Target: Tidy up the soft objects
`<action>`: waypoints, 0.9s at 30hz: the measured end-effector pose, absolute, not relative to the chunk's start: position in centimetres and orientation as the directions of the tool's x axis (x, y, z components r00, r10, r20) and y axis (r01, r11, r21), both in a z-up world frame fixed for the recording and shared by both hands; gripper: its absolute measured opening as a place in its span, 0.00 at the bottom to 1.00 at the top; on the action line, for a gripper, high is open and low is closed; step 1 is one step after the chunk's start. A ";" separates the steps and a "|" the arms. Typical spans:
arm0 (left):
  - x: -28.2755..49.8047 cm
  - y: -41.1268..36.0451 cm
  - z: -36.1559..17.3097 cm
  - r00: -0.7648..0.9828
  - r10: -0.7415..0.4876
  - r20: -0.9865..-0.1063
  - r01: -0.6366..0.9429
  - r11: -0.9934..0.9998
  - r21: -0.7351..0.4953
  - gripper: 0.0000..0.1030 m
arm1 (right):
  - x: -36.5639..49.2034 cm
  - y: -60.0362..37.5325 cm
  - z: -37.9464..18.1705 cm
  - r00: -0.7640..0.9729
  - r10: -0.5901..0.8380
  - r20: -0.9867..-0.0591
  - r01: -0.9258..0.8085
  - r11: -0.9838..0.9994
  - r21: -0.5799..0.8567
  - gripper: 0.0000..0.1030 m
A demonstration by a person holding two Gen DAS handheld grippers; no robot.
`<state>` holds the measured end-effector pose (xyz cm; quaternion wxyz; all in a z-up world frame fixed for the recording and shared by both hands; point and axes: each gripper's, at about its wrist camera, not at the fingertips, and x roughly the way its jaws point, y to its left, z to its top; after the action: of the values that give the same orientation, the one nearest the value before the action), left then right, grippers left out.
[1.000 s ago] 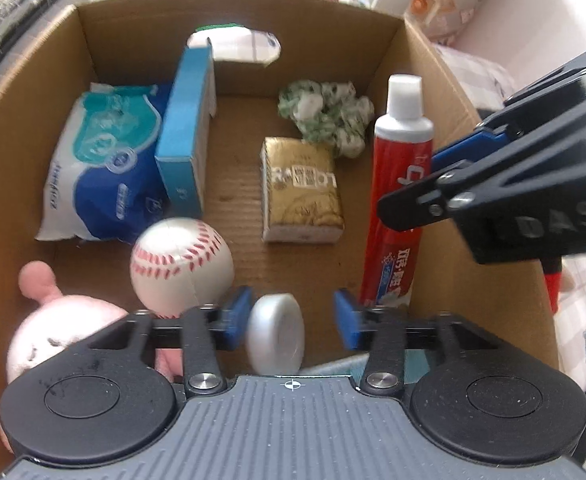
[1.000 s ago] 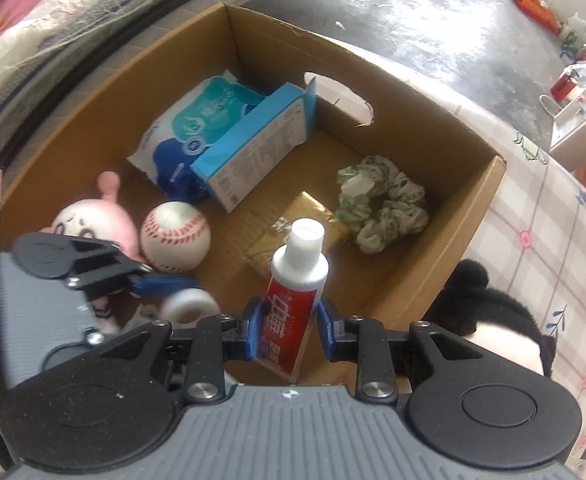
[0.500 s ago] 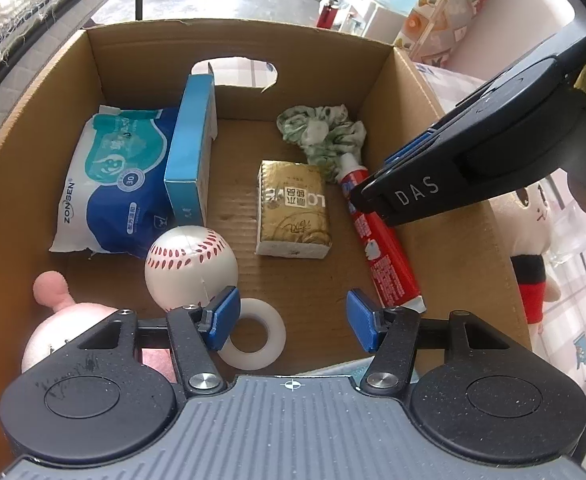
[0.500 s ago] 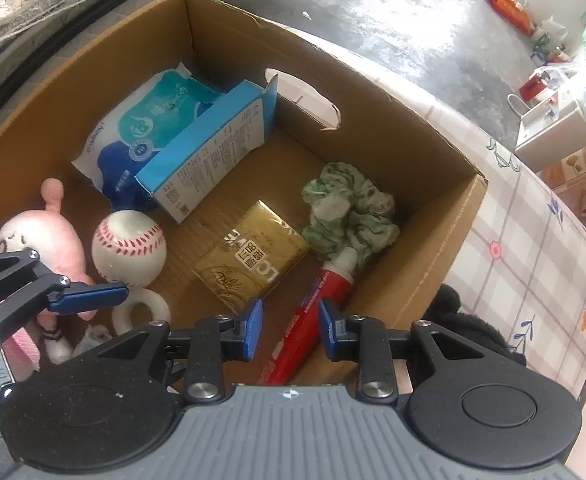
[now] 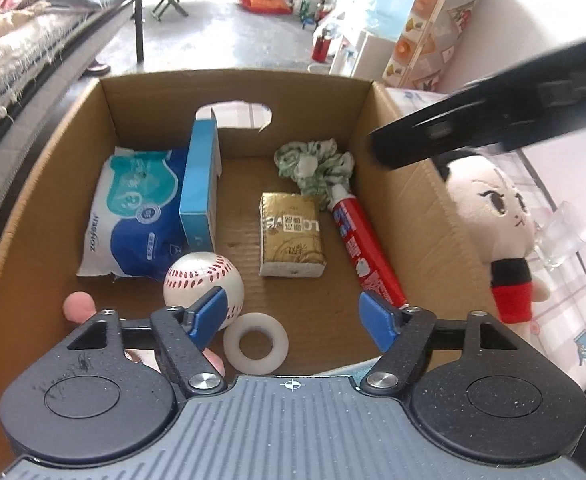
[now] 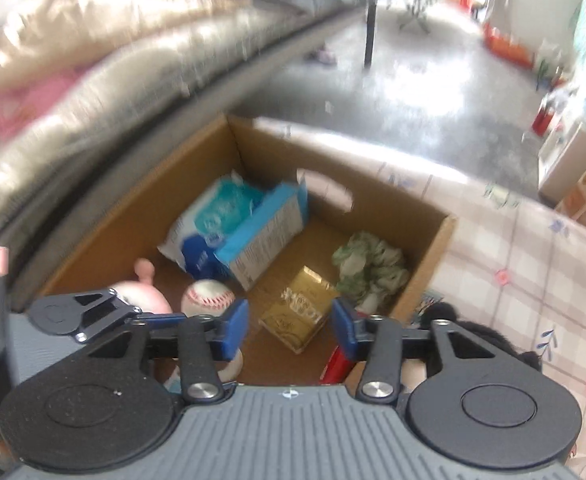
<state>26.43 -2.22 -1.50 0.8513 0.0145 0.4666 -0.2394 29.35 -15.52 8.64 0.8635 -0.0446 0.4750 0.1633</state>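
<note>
Both claws hang wide open and empty over the cardboard box — the left claw above the tape ring, the right claw higher — while the toothpaste tube lies flat inside, cap against the scrunchie, seemingly just dropped there.

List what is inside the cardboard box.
The cardboard box holds a tissue pack, blue carton, baseball, gold packet, green scrunchie, toothpaste tube, white ring and pink plush, partly hidden behind the left gripper.
</note>
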 end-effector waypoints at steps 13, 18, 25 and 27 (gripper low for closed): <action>17.7 -0.5 6.3 0.668 -0.315 -0.675 0.372 0.926 -0.065 0.98 | 10.8 -25.3 14.7 0.802 0.351 -0.483 -0.252 0.932 0.259 0.91; 11.7 0.4 10.3 0.776 -0.267 -0.572 0.339 0.940 0.021 1.00 | 3.5 -27.6 14.8 0.879 0.308 -0.363 -0.216 0.938 0.273 1.00; 5.1 1.7 12.0 0.813 -0.246 -0.528 0.283 0.959 -0.012 1.00 | -3.7 -28.3 13.3 0.926 0.190 -0.327 -0.107 0.961 0.254 1.00; 3.4 2.2 11.8 0.826 -0.249 -0.506 0.269 0.963 -0.035 1.00 | -5.1 -28.3 12.7 0.931 0.163 -0.326 -0.079 0.963 0.256 1.00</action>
<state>3.43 2.18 11.78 0.9552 0.0188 0.2625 -0.1354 -5.09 -28.32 12.70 0.9752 0.1204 0.1750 0.0621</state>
